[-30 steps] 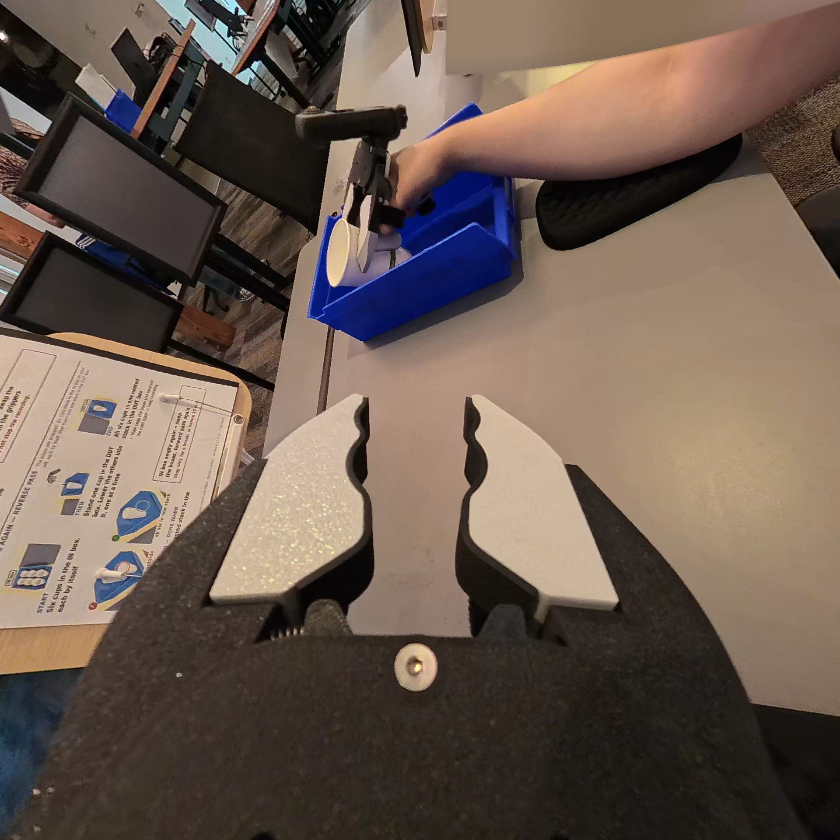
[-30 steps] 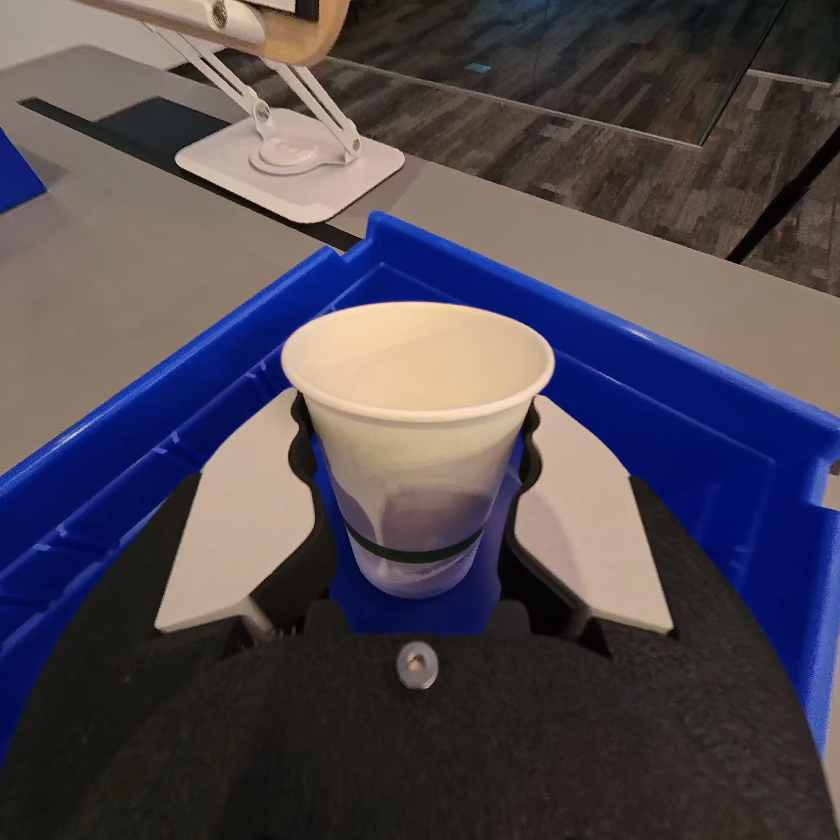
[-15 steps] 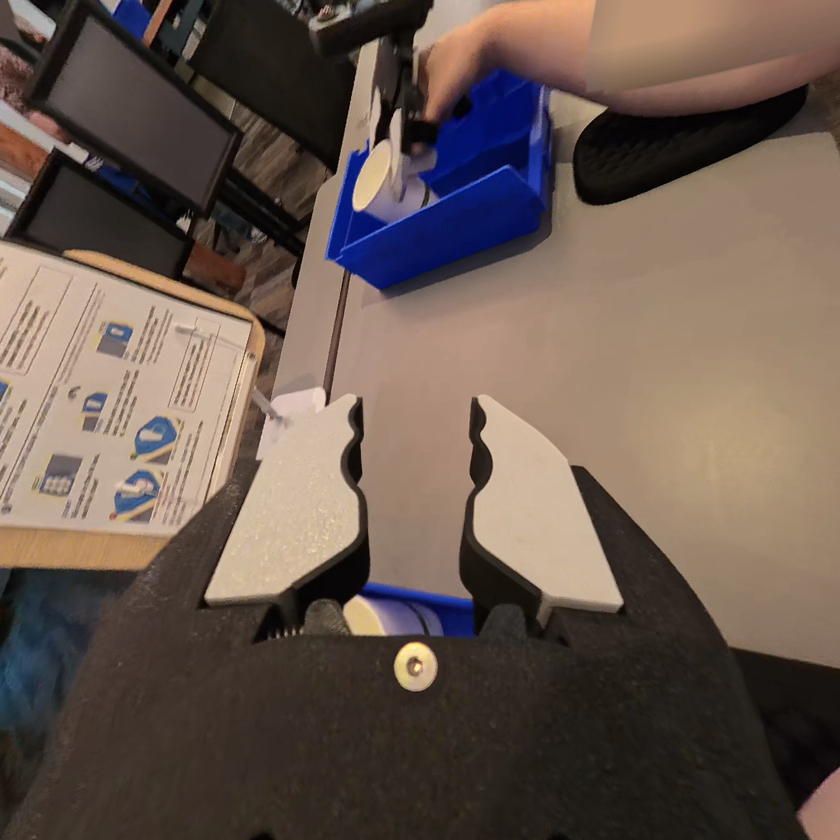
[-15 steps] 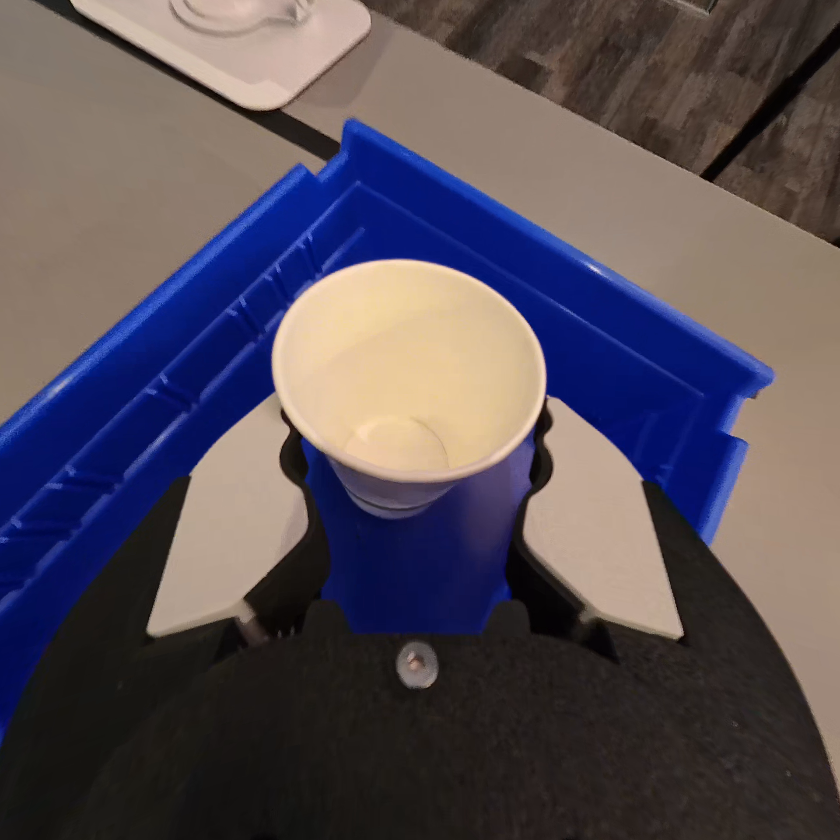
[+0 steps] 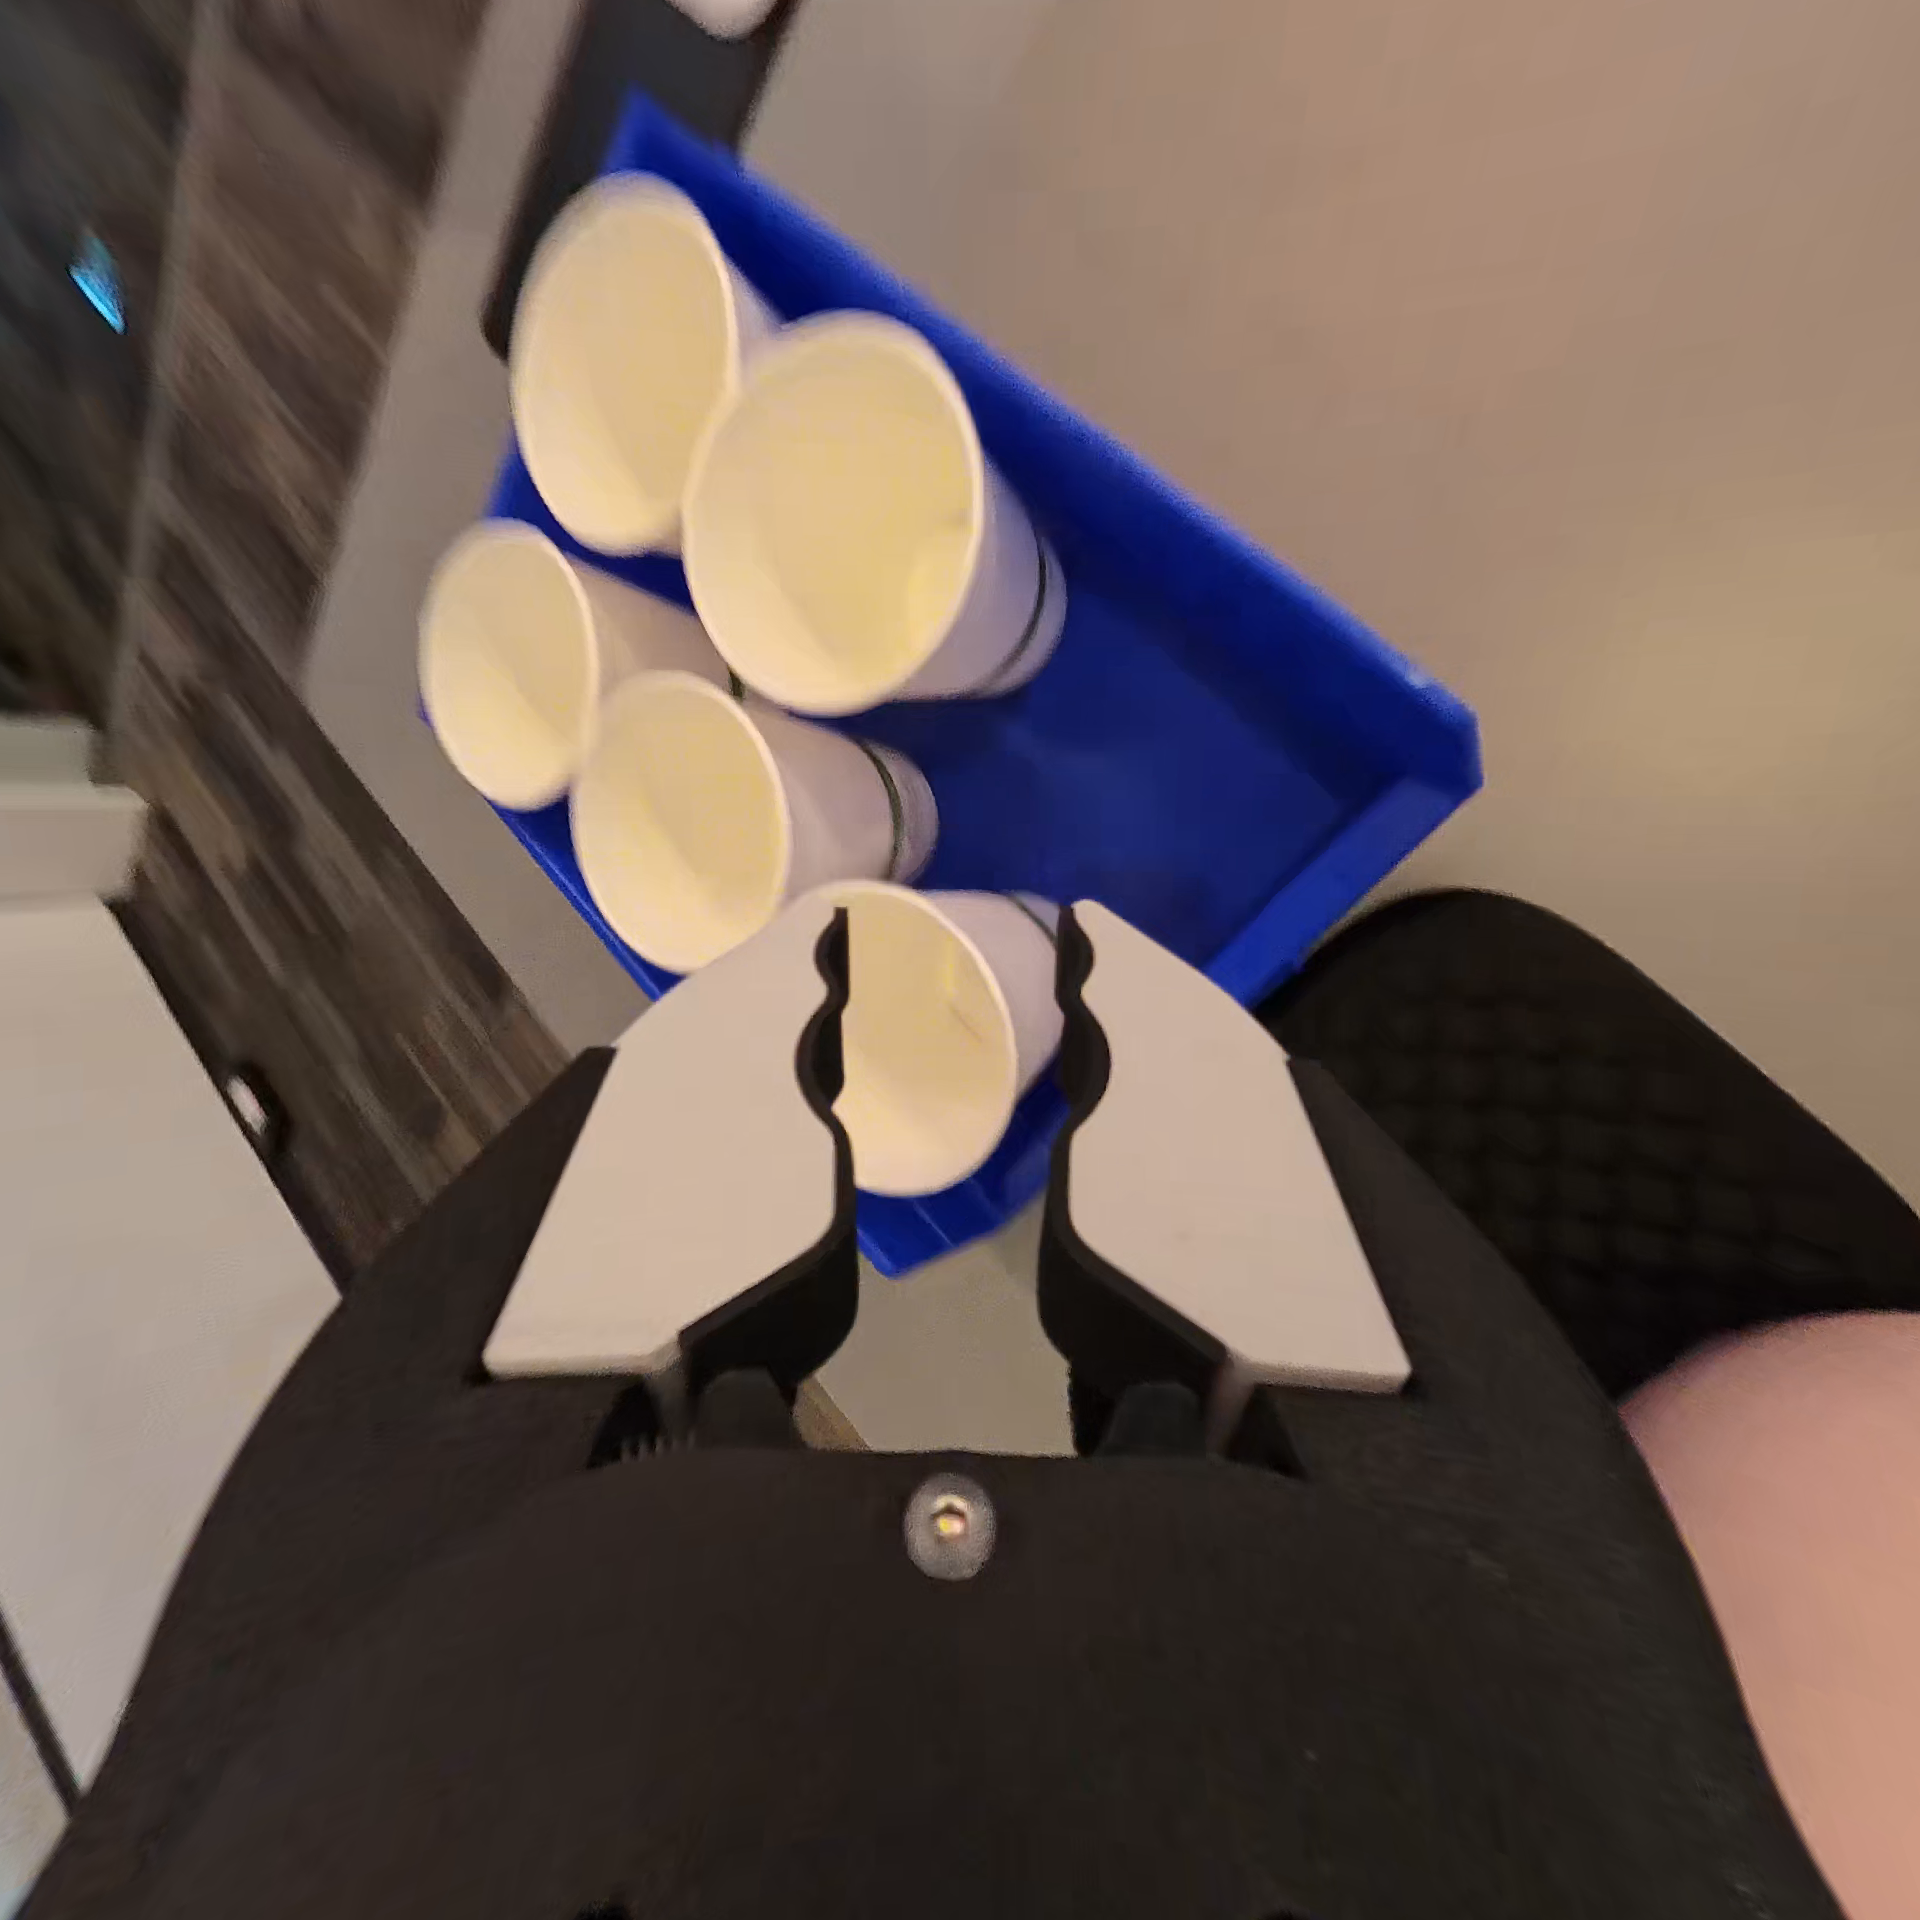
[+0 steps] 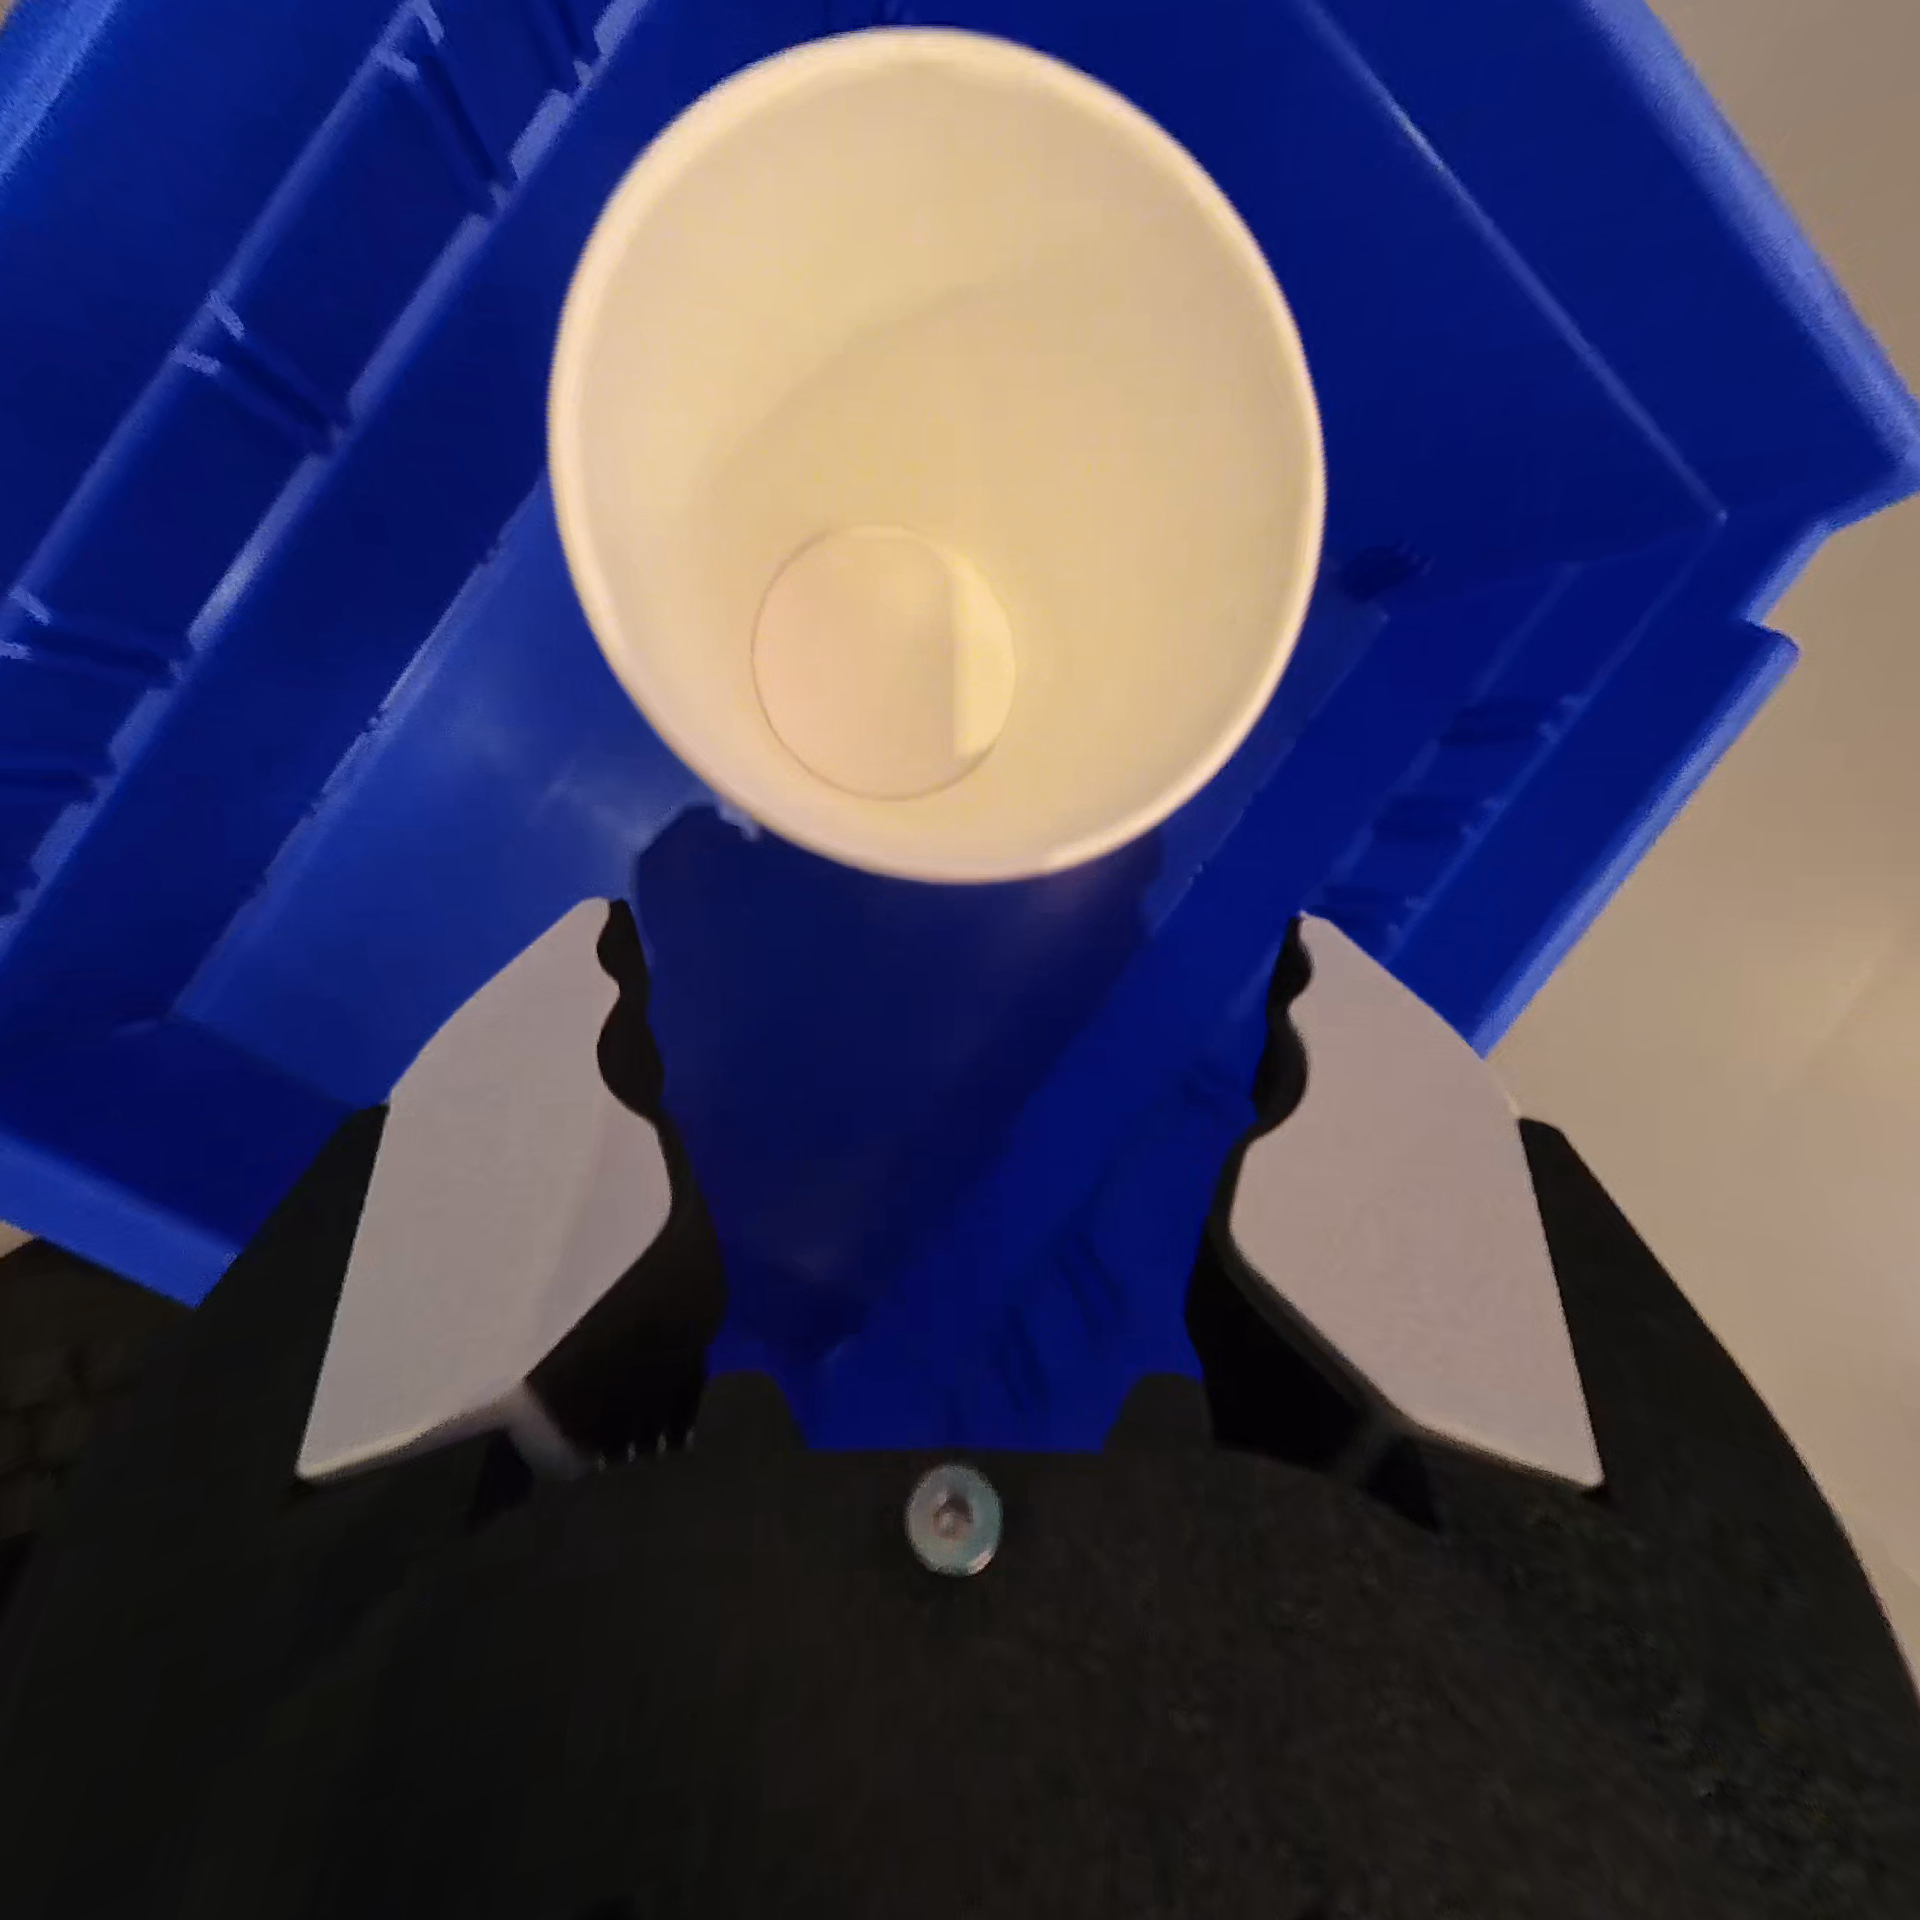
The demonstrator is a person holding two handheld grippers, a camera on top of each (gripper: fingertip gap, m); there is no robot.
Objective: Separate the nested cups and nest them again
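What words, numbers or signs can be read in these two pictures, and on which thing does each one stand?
None can be read.
The cups carry only a dark band near the base, no text.
The single cup shows a plain inside.
Both blue bins show no label.
Neither hand-held gripper shows any marking.

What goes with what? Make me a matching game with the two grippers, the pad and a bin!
Things:
1. left gripper
2. right gripper
3. pad
4. bin

Clues:
a. blue
b. lying flat beside a bin
c. open, facing one cup
d. open, facing five cups

Pairs: 1-d, 2-c, 3-b, 4-a.
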